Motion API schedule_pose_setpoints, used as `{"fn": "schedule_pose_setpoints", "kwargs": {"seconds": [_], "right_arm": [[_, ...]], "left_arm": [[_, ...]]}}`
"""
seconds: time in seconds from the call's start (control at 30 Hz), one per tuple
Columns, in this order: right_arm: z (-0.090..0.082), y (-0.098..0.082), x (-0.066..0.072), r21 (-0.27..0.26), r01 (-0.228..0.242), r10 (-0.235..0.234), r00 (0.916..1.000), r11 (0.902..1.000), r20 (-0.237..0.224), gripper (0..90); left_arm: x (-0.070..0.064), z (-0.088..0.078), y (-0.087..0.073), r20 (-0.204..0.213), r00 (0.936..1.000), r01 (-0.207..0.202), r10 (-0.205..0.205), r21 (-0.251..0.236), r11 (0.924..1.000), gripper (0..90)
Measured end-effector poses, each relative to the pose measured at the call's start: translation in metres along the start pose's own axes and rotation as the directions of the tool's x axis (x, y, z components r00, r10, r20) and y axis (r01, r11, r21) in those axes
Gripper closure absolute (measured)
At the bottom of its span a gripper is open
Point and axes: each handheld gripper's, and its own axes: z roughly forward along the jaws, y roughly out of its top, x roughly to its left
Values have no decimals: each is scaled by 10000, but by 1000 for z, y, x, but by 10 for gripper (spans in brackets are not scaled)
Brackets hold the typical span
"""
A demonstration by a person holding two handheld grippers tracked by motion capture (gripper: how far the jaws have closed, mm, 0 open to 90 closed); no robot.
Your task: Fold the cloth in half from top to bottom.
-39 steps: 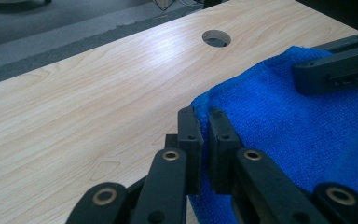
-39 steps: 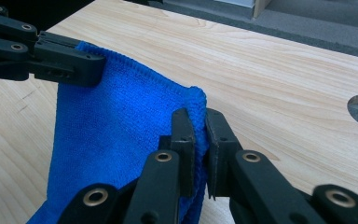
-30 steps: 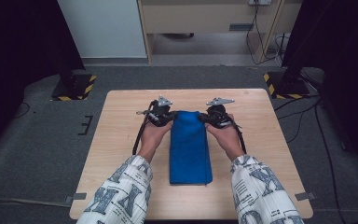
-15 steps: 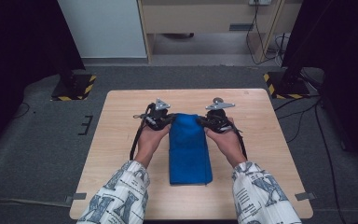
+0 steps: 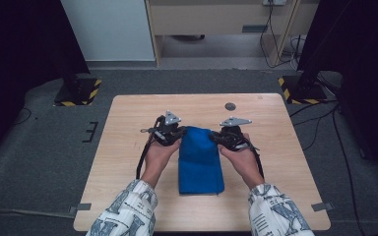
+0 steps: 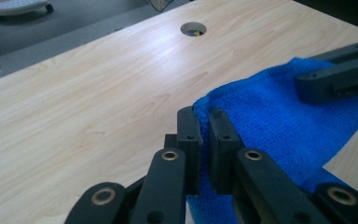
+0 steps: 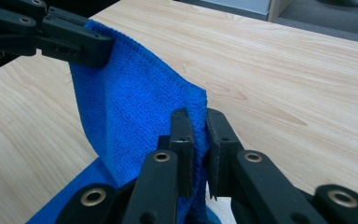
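Nearest the person, 2 patterned sleeves (image 5: 128, 211) coming in over the near edge of the light wooden table (image 5: 128, 128), with the near end of a blue microfibre cloth (image 5: 199, 162) lying flat between the forearms. Farther along, the cloth's far edge lifted off the wood and pinched at both corners: left gripper (image 6: 204, 122) clamped narrow on the left corner, right gripper (image 7: 197, 122) clamped narrow on the right corner, fabric squeezed between the pads in both gripper views. Likely a fold in hand, far edge to be brought toward the near edge. To do well: keep both grips tight and level with each other, so the held edge stays straight and taut between the 2 corners; at present a slight sag in the span, so a little outward pull advisable. Carry both hands at 1 height and 1 pace, high enough for the hanging part to clear the layer below without dragging it. Lay the edge down square on the near edge before letting go, both corners together. Risk: 1 corner slipping from its thin bite, or the flat part creeping along the wood. Beyond the cloth, bare tabletop and a round cable hole (image 5: 230, 106), well apart from the work
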Motion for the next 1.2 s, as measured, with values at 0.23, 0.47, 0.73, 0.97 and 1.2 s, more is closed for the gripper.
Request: {"fn": "schedule_pose_setpoints", "kwargs": {"seconds": [0.23, 0.47, 0.73, 0.97, 1.2], "right_arm": [[-6, -2, 3, -55, 20, -21, 10000, 10000, -75, 830], [-5, -5, 6, -73, 50, -51, 9999, 10000, -108, 832], [-10, -9, 15, -106, 95, -97, 9997, 9999, -234, 837], [-12, -12, 19, -124, 196, -201, 9988, 9997, -438, 839], [-15, -15, 17, -107, 135, -140, 9987, 9999, -480, 844]], "left_arm": [[-5, -6, -8, 73, 9999, 127, -127, -58, 9999, 843], [-6, -12, -9, 170, 9995, 256, -253, -142, 9996, 832], [-7, -19, -19, 229, 9988, 428, -425, -143, 9990, 823], [-5, -22, -26, 367, 9975, 612, -603, -233, 9979, 803], [-6, -17, -33, 520, 9958, 764, -756, -145, 9970, 696]]}}
